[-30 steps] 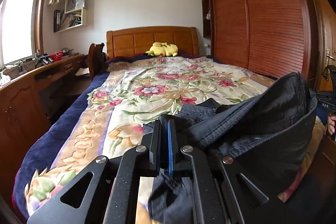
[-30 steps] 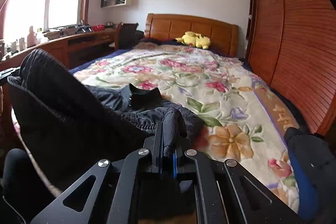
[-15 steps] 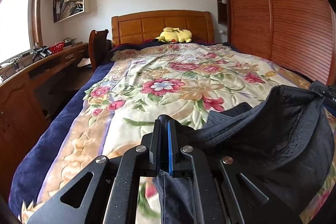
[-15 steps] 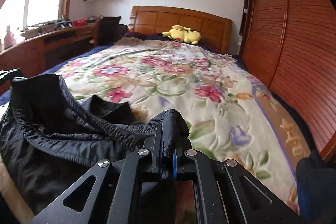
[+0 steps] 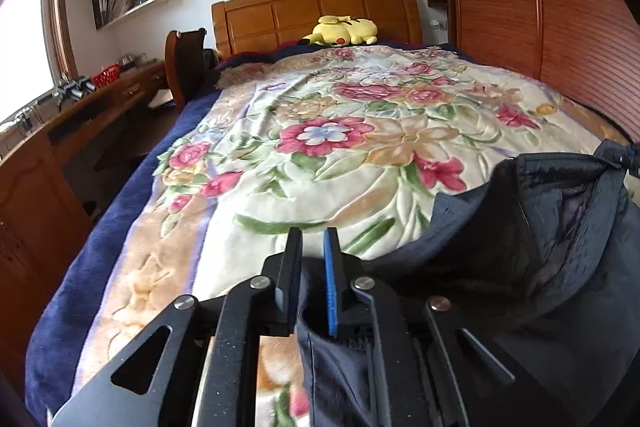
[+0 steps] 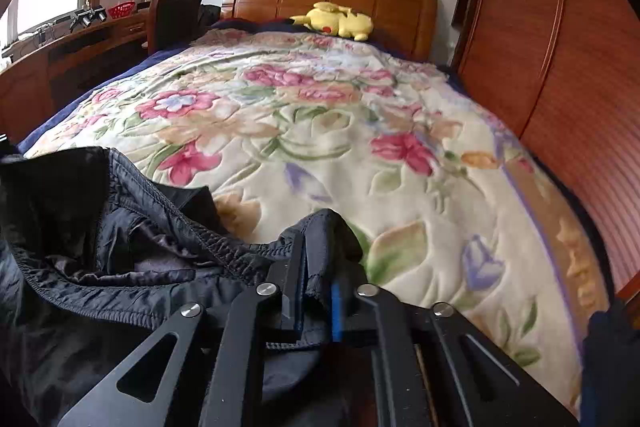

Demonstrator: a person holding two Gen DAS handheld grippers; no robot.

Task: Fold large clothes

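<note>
Left wrist view: my left claw [image 5: 313, 239] is opening, the black finger and the blue-padded one standing apart with a clear gap at the tips. The dark garment [image 5: 552, 251] lies on the bed's floral blanket [image 5: 320, 131], at the end far from the headboard [image 5: 316, 11]; one fold of it hangs against the blue pad low down, loose rather than pinched. Its elastic edge gapes open toward my other hand. I judge this to be the letting-go that ends a laying-out move: the garment is set down on the blanket, not yet folded.

Right wrist view: my right claw [image 6: 316, 267] is opening too, and here a bunch of the garment's gathered hem [image 6: 224, 251] sits between the fingers, humped over the tips, slack. The rest sprawls in a rumpled heap at the foot, far from the yellow plush toy [image 6: 336, 21] by the headboard.

Next, I reckon, both claws must back clear without dragging cloth, then take fresh holds on an edge to flatten the heap before any fold.
</note>
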